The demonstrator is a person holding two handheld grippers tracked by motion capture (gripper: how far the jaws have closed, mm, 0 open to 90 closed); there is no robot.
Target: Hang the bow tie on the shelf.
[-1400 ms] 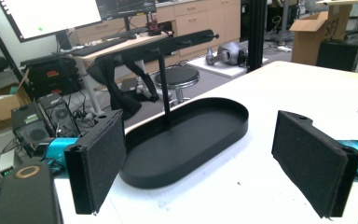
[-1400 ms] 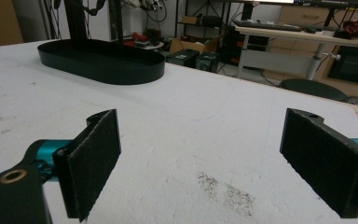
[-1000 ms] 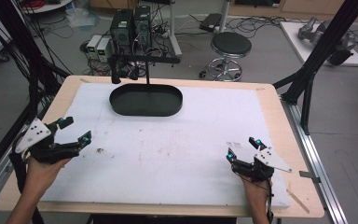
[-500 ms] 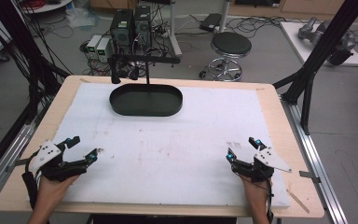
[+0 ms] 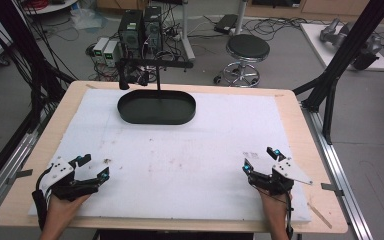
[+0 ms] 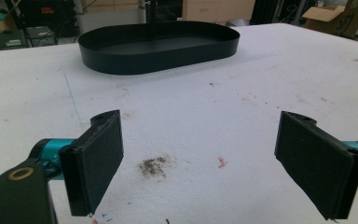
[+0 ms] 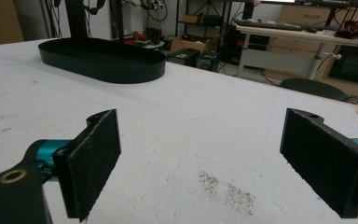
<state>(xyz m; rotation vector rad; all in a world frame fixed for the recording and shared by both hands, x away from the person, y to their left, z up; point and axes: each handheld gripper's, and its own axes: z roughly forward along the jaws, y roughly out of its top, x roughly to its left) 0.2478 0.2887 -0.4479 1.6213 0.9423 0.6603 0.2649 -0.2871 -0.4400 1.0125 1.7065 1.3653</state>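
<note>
A black oval tray (image 5: 157,107) stands at the far middle of the white table sheet (image 5: 180,150); it looks empty. My left gripper (image 5: 94,167) rests low at the near left corner, open, with nothing between its pads (image 6: 95,163). The tray (image 6: 158,44) lies well ahead of it. At the near right my right gripper (image 5: 261,159) is open too, its pads (image 7: 91,161) wide apart over bare sheet. From there the tray (image 7: 102,58) sits far off to the upper left.
A black stand with a crossbar (image 5: 155,65) rises at the tray's far edge. The wooden table rim (image 5: 325,200) frames the sheet. Beyond the table are a stool (image 5: 247,50), computer cases and cables on the floor. Small dirt smudges (image 6: 153,165) mark the sheet.
My left gripper has moved toward the near edge and a little rightward, down from the left side. The right gripper has stayed in place.
</note>
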